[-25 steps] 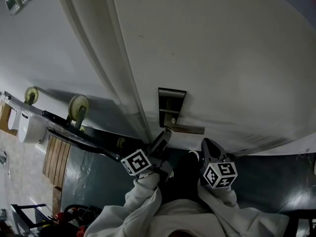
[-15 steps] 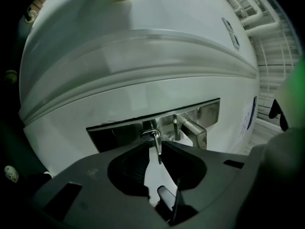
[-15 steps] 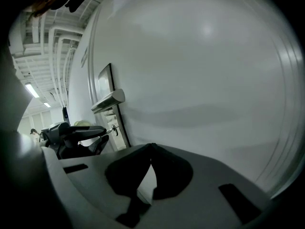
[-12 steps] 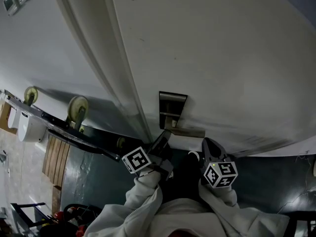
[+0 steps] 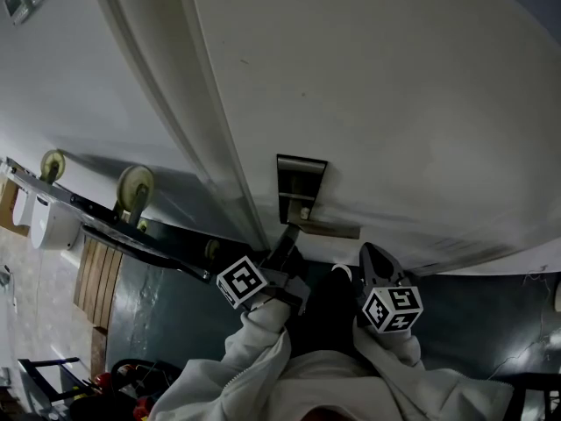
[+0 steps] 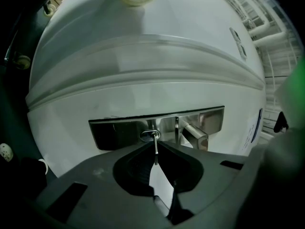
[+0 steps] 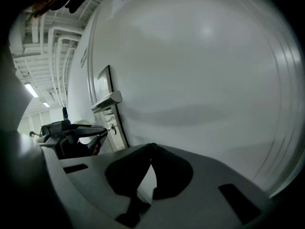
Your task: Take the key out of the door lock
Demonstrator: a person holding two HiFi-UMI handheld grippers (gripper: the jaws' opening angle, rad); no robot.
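Right now the left tool (image 6: pixel 156 150) is closing its jaws on the key (image 6: pixel 156 141), which sticks out of the lock plate (image 6: pixel 114 132). Right of that plate, the right tool (image 7: pixel 151 146) hangs with its jaws together, empty.

The door (image 5: pixel 368 86) stands flat and close ahead of both tongs and blocks any way forward. The handle (image 6: pixel 195 135) juts from the lock plate (image 6: pixel 114 131) just right of the key (image 6: pixel 156 151), leaving only a narrow gap on that side. Left of the key the plate is flat, with more room. The left tongs (image 6: pixel 156 145) fill the space before the lock, their jaws closing with the key between them. The right tongs (image 5: pixel 372 263), jaws together, sit near the handle's free end, with plain door ahead of them. The door frame (image 5: pixel 188 121) rises as a ridge left of the plate.
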